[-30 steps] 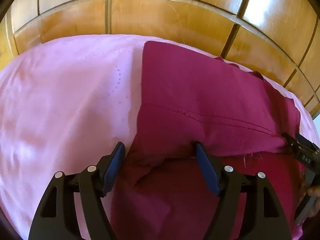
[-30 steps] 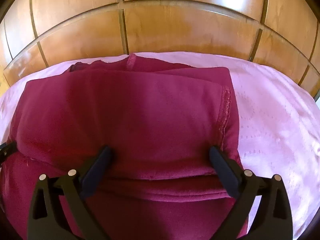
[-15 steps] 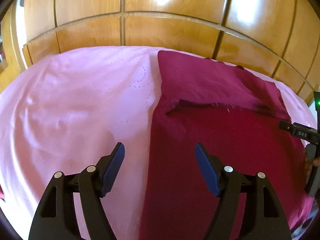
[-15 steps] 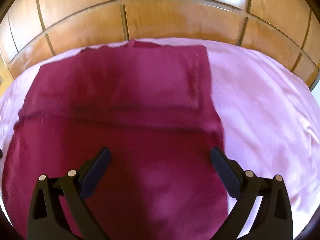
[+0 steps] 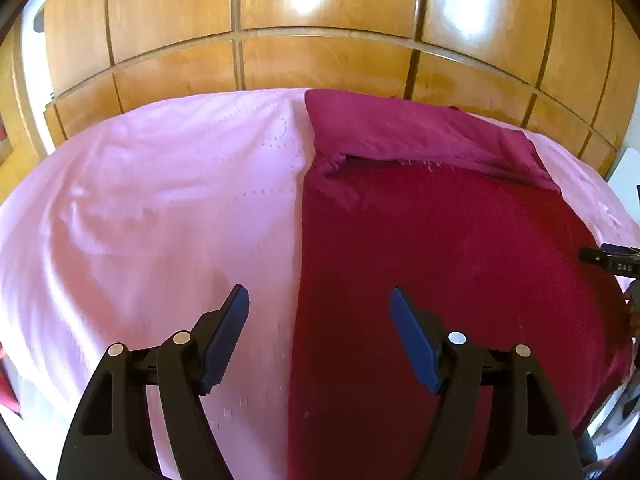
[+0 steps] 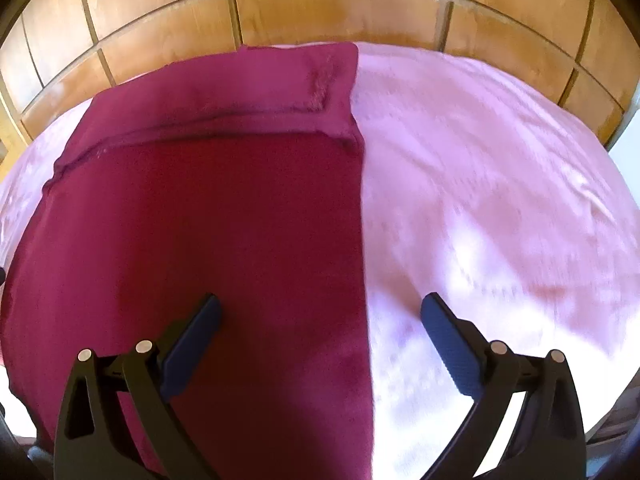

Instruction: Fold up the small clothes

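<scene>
Pink bedsheet [image 5: 152, 208] covers the bed, wooden panelled wall [image 5: 320, 52] behind. Maroon cloth [image 5: 440, 260] lies flat on it, far edge folded. Left claw [image 5: 320, 312] and right claw [image 6: 320, 316] both wide, holding nothing.

Pink sheet with one garment

The pink bedsheet [image 5: 152, 208] carries a maroon garment [image 5: 448, 264] lying flat, its far end folded over toward 12 o'clock; bare pink cloth spreads out at 9 o'clock.

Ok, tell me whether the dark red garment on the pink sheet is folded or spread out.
Partly folded. The dark red fabric garment lies flat, but its far end is doubled back, leaving a raised layered edge across its width.
</scene>
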Demonstrator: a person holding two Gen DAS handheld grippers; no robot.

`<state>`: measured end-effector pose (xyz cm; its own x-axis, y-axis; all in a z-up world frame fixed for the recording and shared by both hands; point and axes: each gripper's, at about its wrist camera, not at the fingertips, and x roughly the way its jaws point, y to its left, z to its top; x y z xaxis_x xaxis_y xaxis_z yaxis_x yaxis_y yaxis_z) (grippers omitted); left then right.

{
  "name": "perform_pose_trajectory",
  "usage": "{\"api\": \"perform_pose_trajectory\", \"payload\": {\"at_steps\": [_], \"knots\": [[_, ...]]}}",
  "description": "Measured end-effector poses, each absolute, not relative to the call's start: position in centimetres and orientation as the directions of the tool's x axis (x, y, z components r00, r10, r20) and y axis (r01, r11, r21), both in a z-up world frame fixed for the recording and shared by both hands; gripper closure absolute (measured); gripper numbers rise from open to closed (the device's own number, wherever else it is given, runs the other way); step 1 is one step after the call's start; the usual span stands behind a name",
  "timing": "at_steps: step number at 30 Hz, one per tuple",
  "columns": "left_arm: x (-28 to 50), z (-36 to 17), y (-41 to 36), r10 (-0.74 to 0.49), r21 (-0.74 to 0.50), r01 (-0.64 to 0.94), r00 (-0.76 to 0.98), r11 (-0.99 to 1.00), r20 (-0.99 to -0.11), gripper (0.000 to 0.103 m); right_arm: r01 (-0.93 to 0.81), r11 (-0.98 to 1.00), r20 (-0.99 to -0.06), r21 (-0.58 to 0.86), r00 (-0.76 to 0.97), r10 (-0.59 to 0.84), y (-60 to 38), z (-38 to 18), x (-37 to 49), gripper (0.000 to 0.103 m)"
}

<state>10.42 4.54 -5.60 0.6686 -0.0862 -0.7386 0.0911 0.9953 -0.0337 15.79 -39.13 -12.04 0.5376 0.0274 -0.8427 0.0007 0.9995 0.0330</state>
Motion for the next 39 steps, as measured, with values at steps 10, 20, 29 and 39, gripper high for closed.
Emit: {"api": "perform_pose_trajectory", "payload": {"at_steps": [10, 20, 29, 39], "knots": [[7.3, -7.2, 4.8, -0.128, -0.043, 0.158, 0.575, 0.986, -0.808, 0.032, -0.042, 0.985, -0.862, 0.164, 0.48, 0.164, -40.7, -12.3, 9.9, 0.005], [2.8, -8.7, 5.5, -0.275, -0.163, 0.267, 0.462, 0.95, -0.844, 0.091, -0.129, 0.967, -0.883, 0.217, 0.396, 0.252, -39.8, -12.3, 5.4, 0.076], [4.6, -3.7, 8.2, -0.559, -0.477, 0.293, 0.466, 0.829, -0.686, 0.094, -0.167, 0.886, -0.759, 0.433, 0.462, 0.458, -40.6, -8.0, 8.7, 0.095], [15.0, -0.7, 8.3, -0.601, -0.568, 0.257, 0.553, 0.782, -0.577, 0.094, -0.109, 0.862, -0.683, 0.495, 0.565, 0.463, -42.1, -6.2, 19.4, 0.095]]}}
